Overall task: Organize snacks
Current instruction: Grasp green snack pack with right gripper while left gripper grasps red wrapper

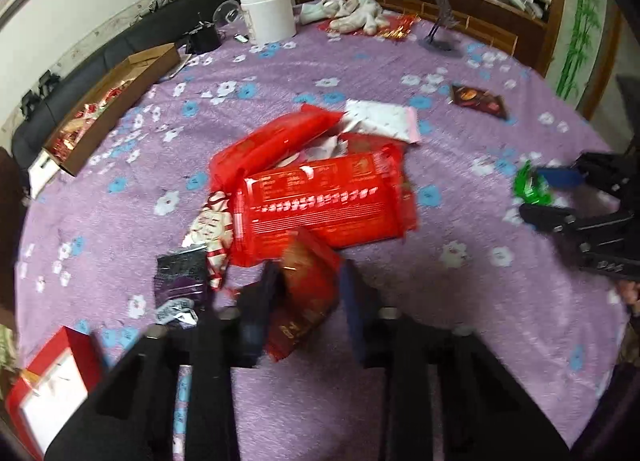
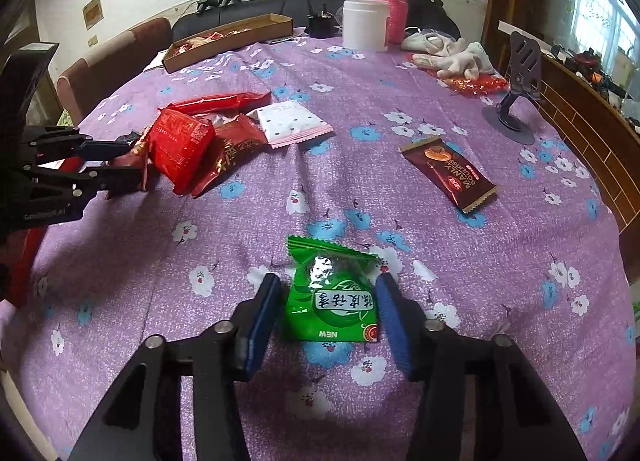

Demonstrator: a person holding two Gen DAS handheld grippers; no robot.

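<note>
Upside down on the green packet [image 2: 333, 303] at six o'clock: "NEW", under large Chinese characters. On the brown wrapper [image 2: 449, 173] toward two o'clock: "DAMILY", inverted. White print on the big red pack [image 1: 324, 207] at centre, left wrist view: too blurred to read.

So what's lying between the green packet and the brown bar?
Nothing but bare cloth: the right wrist view shows open tablecloth between the green packet and the brown bar.

Left gripper [image 1: 308, 293] tilted down, blue pads clamped on a red packet [image 1: 304, 293], right gripper [image 2: 326, 313] tilted down, jaws apart around a green packet [image 2: 332, 301], pads not pressing
</note>
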